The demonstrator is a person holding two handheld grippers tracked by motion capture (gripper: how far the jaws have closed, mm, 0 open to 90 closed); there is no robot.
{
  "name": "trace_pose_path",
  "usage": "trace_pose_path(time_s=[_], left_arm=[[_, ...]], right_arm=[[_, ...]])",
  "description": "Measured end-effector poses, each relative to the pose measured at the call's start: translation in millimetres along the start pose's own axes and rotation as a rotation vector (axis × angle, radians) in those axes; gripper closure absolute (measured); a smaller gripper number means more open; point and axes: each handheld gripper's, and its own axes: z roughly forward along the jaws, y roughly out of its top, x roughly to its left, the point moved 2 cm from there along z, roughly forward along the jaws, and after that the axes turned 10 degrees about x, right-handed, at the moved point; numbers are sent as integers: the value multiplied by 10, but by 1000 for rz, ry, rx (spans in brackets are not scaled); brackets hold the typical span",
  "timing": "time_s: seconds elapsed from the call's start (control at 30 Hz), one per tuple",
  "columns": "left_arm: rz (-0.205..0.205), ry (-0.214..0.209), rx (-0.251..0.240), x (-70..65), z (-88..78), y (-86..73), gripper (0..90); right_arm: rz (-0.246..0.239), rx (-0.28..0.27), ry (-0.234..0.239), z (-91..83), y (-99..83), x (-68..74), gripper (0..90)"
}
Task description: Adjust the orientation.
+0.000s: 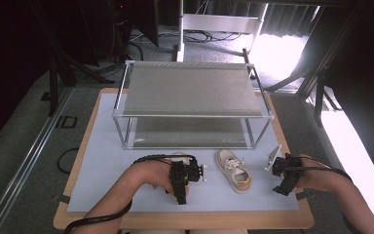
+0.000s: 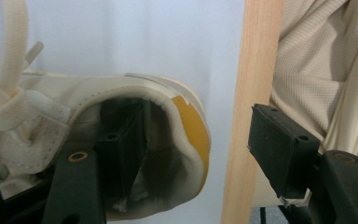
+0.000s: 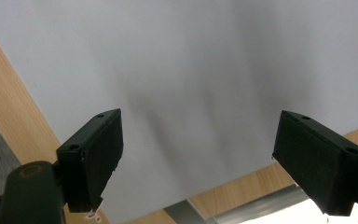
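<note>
A cream shoe [image 2: 37, 112] with a mustard-yellow heel tab lies on the pale mat, its heel toward the table's front edge. My left gripper [image 2: 198, 144] stands open across that heel: one jaw is down inside the shoe's opening, the other outside, over the wooden edge. From above, the left gripper [image 1: 180, 187] and the hand hide most of this shoe [image 1: 177, 156]. The matching second shoe [image 1: 233, 170] rests alone to its right, toe pointing away. My right gripper [image 1: 285, 187] [image 3: 198, 158] hovers open over bare mat near the front right corner, holding nothing.
A two-tier metal rack [image 1: 195, 114] with grey shelves stands across the back of the mat [image 1: 107, 165]. The wooden table edge [image 2: 251, 70] runs close behind the held shoe's heel, with the person's shirt [image 2: 317, 56] beyond. Cables trail along both forearms.
</note>
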Motion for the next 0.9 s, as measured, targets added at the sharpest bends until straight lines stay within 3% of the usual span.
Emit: trace_pose_path(time_s=[0.1,0.17,0.57,0.8,0.9], left_arm=[[1,1,0,2,0,1,361],[2,3,1,3,2,0,360],[-5,-5,0,-4,1,3,361],[-11,-14,-4,-10,-7,3,361],[-9,-12,-4,-9,-11,-1,361]], right_arm=[[-16,31,-2,-5,37,23,156],[-24,23,-1,-22,49,26,155],[-72,-73,0,-434,201,112,156],[-142,-127,-7,-626,361,218,158],[-182,-148,-10,-688,440,276,212]])
